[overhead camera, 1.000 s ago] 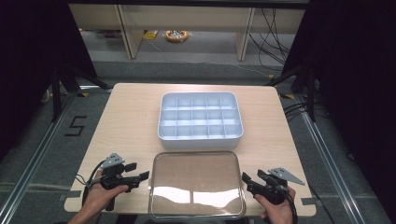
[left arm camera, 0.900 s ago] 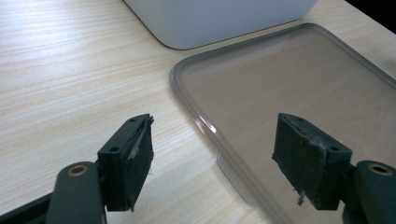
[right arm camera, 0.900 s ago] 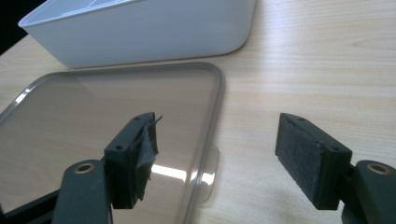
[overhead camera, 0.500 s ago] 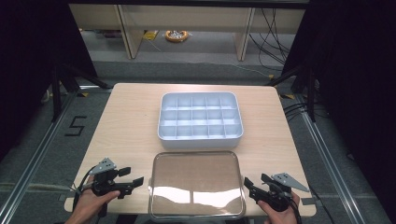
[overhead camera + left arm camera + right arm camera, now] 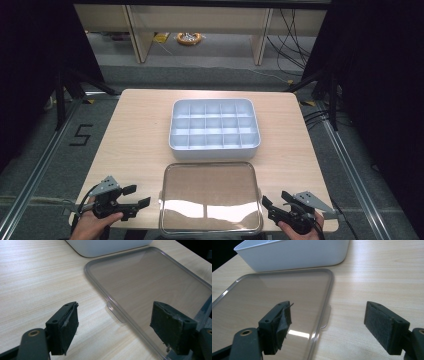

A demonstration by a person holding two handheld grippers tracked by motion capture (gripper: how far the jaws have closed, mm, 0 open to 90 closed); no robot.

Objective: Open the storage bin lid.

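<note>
While both jaw pairs have just been opening with nothing between them, the left hand-held gripper (image 5: 131, 201) at 7 o'clock and right hand-held gripper (image 5: 274, 207) at 5 o'clock flank the clear lid (image 5: 210, 196), which lies flat on the bench (image 5: 140, 135), seemingly just released; the compartment tray (image 5: 215, 124) at 12 o'clock remains uncovered.

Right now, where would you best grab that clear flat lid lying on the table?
Probably by its small side tabs: the lid lies flat, so only the tab juts out for jaws. Come in level from each side, left gripper and right gripper, both open.

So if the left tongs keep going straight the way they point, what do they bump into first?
Probably the little side tab of the clear flat plastic lid on the wooden table. The open left tongs point right at it.
</note>
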